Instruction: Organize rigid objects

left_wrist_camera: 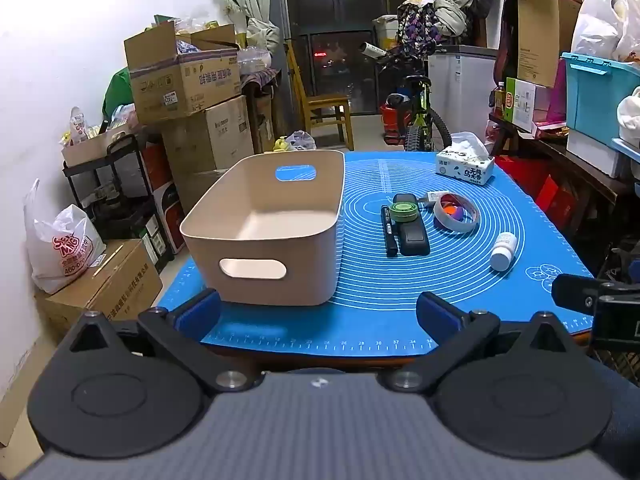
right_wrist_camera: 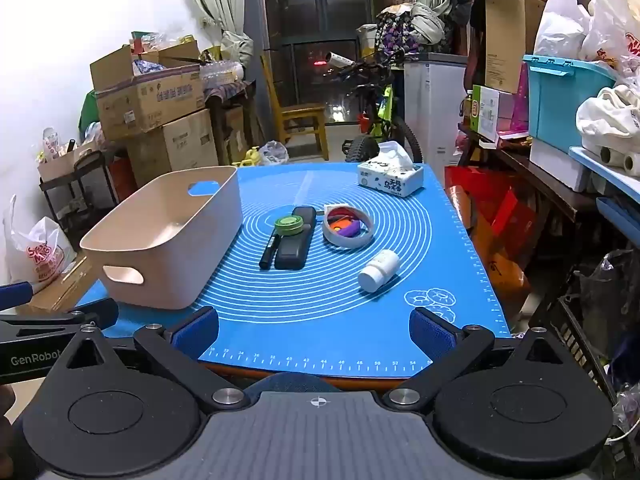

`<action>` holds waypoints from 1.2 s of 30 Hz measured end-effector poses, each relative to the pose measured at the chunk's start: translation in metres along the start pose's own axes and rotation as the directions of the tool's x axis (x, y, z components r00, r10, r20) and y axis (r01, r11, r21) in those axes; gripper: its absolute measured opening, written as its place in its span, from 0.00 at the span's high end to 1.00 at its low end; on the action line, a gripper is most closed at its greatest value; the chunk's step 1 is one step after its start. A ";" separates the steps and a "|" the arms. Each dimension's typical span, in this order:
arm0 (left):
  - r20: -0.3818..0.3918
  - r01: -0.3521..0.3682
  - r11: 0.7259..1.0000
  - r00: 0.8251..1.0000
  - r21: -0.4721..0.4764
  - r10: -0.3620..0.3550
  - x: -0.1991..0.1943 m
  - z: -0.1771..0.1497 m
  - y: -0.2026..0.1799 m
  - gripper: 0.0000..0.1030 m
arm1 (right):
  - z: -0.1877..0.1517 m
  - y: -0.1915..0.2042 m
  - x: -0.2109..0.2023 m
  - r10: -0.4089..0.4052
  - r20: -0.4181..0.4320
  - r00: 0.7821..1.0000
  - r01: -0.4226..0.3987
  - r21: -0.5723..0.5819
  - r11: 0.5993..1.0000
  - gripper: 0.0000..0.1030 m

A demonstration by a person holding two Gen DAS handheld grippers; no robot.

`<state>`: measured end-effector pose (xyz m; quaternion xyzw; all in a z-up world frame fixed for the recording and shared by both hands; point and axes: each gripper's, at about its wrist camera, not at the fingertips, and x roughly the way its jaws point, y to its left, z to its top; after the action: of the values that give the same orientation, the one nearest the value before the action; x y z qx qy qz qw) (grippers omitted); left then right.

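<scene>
A beige bin (left_wrist_camera: pixel 264 248) (right_wrist_camera: pixel 160 256) with cut-out handles stands empty on the left of the blue mat (left_wrist_camera: pixel 380 320) (right_wrist_camera: pixel 320 328). To its right lie a black pen (left_wrist_camera: pixel 390 232) (right_wrist_camera: pixel 270 250), a black case (left_wrist_camera: pixel 414 236) (right_wrist_camera: pixel 294 250) with a green tape roll (left_wrist_camera: pixel 404 208) (right_wrist_camera: pixel 289 225) on it, a white tape ring (left_wrist_camera: pixel 456 213) (right_wrist_camera: pixel 347 227) around small orange and purple pieces, and a white bottle (left_wrist_camera: pixel 503 251) (right_wrist_camera: pixel 379 270) on its side. My left gripper (left_wrist_camera: pixel 318 312) and right gripper (right_wrist_camera: pixel 314 330) are open and empty at the mat's near edge.
A tissue box (left_wrist_camera: pixel 465 163) (right_wrist_camera: pixel 391 178) stands at the mat's far right. Cardboard boxes (left_wrist_camera: pixel 184 80) stack up on the left, shelves with a blue crate (right_wrist_camera: pixel 560 96) on the right, a chair and bicycle behind the table.
</scene>
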<state>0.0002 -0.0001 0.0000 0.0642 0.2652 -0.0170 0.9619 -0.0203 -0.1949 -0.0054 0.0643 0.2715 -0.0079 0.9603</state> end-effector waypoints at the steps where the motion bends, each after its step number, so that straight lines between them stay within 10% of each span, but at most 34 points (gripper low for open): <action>1: 0.001 0.001 1.000 1.000 -0.002 -0.001 0.000 0.000 0.000 0.00 | 0.000 0.000 0.000 0.000 -0.002 1.000 0.000 0.002 1.000 0.02; 36: 0.009 -0.003 1.000 1.000 -0.010 0.003 -0.001 0.002 0.003 0.00 | 0.000 -0.002 0.000 -0.005 -0.013 1.000 0.005 0.005 1.000 0.02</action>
<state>0.0004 0.0031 0.0021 0.0598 0.2608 -0.0143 0.9634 -0.0204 -0.1969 -0.0062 0.0661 0.2779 -0.0107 0.9583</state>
